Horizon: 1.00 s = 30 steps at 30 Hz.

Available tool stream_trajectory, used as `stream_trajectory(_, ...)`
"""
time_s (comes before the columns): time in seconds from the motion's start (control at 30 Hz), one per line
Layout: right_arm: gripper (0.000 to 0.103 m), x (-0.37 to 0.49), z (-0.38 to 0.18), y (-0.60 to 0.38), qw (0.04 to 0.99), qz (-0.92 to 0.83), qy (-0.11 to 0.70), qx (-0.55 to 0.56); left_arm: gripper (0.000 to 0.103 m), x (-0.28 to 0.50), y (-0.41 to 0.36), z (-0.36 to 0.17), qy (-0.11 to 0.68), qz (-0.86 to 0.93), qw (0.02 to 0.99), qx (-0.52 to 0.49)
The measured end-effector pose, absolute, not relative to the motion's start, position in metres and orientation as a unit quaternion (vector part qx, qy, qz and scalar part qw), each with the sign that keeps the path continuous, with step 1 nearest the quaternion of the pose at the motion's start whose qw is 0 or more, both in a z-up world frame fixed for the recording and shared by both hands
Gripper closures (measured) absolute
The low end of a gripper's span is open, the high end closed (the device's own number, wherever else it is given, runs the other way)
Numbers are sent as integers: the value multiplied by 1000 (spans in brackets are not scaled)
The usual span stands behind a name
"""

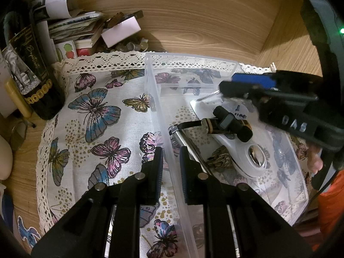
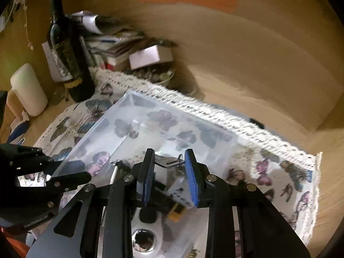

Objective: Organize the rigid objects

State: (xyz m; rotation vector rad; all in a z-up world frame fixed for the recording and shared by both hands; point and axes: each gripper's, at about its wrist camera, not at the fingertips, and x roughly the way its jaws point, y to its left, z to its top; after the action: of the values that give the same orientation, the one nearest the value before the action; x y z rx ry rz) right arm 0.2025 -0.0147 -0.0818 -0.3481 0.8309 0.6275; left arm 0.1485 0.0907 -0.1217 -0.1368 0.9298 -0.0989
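Observation:
A clear plastic bin sits on a butterfly-print cloth. In it lie a white device with a chrome button, a black cylindrical part, a metal rod tool and a brownish metal piece. My left gripper straddles the bin's left wall, jaws narrowly apart, holding nothing. My right gripper is open and empty above the bin, over the white device. It also shows in the left wrist view.
A dark wine bottle stands at the left, with stacked papers and a white box behind the cloth. A small dish of coins sits by the wooden back wall. A cream candle stands left of the bottle.

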Motion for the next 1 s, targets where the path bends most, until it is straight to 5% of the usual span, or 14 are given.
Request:
stream_trajectory(0.33, 76, 204, -95, -6, 838, 297, 417, -185, 88, 148, 91, -122, 448, -48, 890, -67)
stream_trajectory(0.47, 66, 203, -91, -16, 838, 299, 423, -173, 88, 148, 91, -122, 448, -48, 890, -66)
stream_trajectory(1.0, 59, 219, -54, -98, 900, 181, 374, -131, 88, 148, 91, -122, 448, -47, 890, -65)
